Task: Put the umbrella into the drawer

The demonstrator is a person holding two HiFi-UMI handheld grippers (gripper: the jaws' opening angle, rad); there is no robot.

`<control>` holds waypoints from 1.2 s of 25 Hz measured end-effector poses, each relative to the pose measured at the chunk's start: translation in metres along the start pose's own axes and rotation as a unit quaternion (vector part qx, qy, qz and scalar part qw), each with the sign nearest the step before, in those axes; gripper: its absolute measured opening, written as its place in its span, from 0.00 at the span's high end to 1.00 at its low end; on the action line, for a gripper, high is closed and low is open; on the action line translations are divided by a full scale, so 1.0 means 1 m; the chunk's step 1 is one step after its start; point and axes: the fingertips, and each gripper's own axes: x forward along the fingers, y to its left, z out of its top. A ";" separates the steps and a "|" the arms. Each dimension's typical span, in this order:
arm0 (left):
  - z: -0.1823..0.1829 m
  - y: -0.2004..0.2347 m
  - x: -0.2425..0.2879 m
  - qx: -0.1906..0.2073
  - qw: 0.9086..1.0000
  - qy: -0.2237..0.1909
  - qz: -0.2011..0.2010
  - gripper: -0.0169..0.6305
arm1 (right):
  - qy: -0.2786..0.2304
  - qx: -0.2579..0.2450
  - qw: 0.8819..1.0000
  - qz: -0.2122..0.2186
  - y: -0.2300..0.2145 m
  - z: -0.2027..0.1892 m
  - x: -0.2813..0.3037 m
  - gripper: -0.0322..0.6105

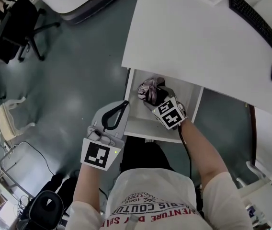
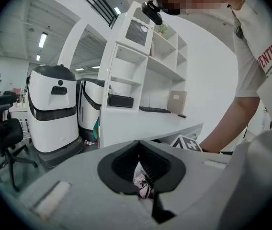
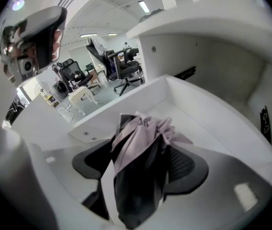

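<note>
A folded pink and black umbrella [image 1: 148,87] lies inside the open white drawer [image 1: 150,128] under the desk. My right gripper [image 1: 153,97] reaches down into the drawer over it. In the right gripper view the umbrella [image 3: 141,162] stands between the spread jaws of my right gripper [image 3: 143,153]; the left pad [image 3: 92,161] is clear of it, so the gripper is open. My left gripper [image 1: 124,105] hovers at the drawer's left front corner, shut and holding nothing. Through its jaws in the left gripper view a bit of the umbrella [image 2: 141,184] shows.
The white desk [image 1: 193,37] overhangs the back of the drawer, with a keyboard [image 1: 251,16] at its far right. A black office chair [image 1: 16,25] stands on the grey floor at the upper left. White machines [image 2: 52,107] and a shelf unit [image 2: 141,61] stand beyond.
</note>
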 end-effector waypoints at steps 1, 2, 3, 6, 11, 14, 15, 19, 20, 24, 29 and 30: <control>0.005 -0.004 -0.002 0.005 1.000 -0.003 0.001 0.96 | -0.004 -0.002 1.000 -0.005 0.002 0.002 -0.010 0.44; 0.009 -0.009 -0.005 0.009 1.000 -0.007 0.002 0.96 | -0.010 -0.003 1.000 -0.011 0.003 0.005 -0.020 0.44; 0.014 -0.013 -0.008 0.013 1.000 -0.010 0.002 0.96 | -0.018 -0.005 1.000 -0.016 0.005 0.010 -0.030 0.44; 0.031 -0.025 -0.016 0.021 1.000 -0.020 0.003 0.96 | -0.048 -0.017 0.998 -0.032 0.008 0.029 -0.064 0.45; 0.061 -0.049 -0.028 0.037 0.999 -0.035 0.001 0.96 | -0.141 -0.009 0.988 -0.063 0.013 0.066 -0.133 0.76; 0.080 -0.062 -0.036 0.045 0.998 -0.043 0.000 0.96 | -0.179 0.004 0.981 -0.077 0.017 0.077 -0.173 0.89; 0.088 -0.066 -0.039 0.045 0.998 -0.047 -0.001 0.96 | -0.192 0.005 0.978 -0.081 0.019 0.082 -0.187 0.95; 0.123 -0.084 -0.051 0.038 0.997 -0.067 -0.016 0.96 | -0.242 0.005 0.966 -0.090 0.026 0.108 -0.245 0.95; 0.132 -0.087 -0.053 0.044 0.996 -0.069 -0.018 0.96 | -0.256 0.001 0.962 -0.094 0.028 0.116 -0.260 0.95; 0.166 -0.092 -0.060 0.073 0.994 -0.079 -0.012 0.96 | -0.314 -0.020 0.941 -0.121 0.036 0.144 -0.320 0.95; 0.200 -0.098 -0.068 0.097 0.991 -0.091 -0.009 0.96 | -0.378 -0.027 0.913 -0.149 0.048 0.167 -0.383 0.95; 0.207 -0.099 -0.071 0.102 0.990 -0.095 -0.009 0.96 | -0.391 -0.031 0.907 -0.154 0.050 0.172 -0.396 0.95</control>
